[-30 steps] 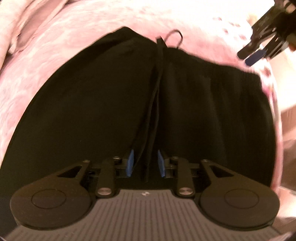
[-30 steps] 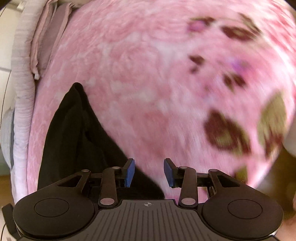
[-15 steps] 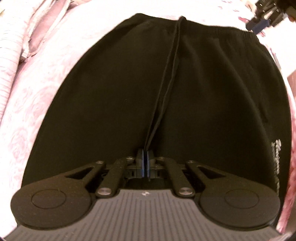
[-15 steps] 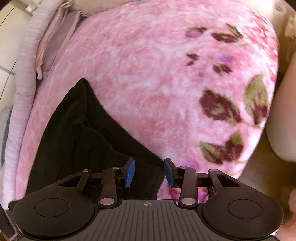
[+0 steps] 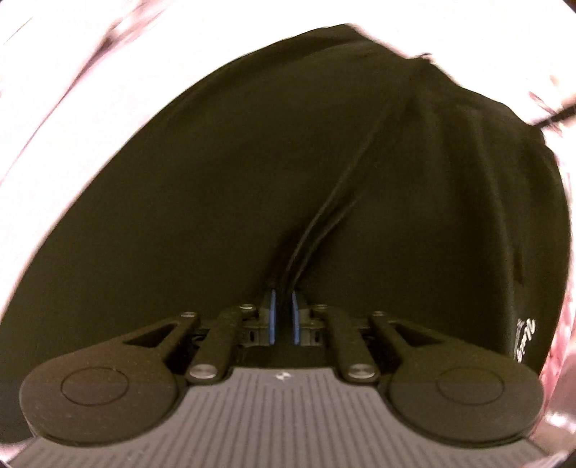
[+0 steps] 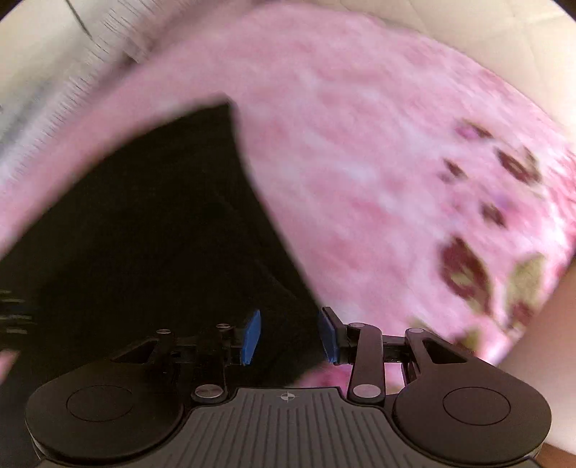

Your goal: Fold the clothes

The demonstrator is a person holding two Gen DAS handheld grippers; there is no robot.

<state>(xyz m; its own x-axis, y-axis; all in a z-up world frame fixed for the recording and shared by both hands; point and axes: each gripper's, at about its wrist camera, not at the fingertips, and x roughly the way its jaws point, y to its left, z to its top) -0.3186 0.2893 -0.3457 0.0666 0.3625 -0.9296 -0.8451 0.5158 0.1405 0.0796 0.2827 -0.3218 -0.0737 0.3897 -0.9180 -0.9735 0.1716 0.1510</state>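
A black garment [image 5: 216, 180] lies spread on a pink flowered blanket [image 6: 360, 162]. It fills most of the left wrist view, with white lettering [image 5: 523, 338] near its right edge. A raised fold with a cord [image 5: 345, 194] runs from the far edge down into my left gripper [image 5: 283, 316], which is shut on that black cloth. In the right wrist view, the same garment [image 6: 162, 234] covers the left half. My right gripper [image 6: 289, 336] hovers open over its near right edge, with nothing between the blue pads [image 6: 252, 336].
The blanket [image 5: 54, 72] surrounds the garment, overexposed on the left. A pale wall [image 6: 468, 28] rises behind the bed. A pale blurred shape [image 6: 540, 360] sits at the right edge, and striped bedding [image 6: 54, 90] lies at the far left.
My left gripper closed on the garment's middle fold and now pulls it, bunching the cloth. My right gripper swung left over the garment's edge, staying open; its view is motion-blurred.
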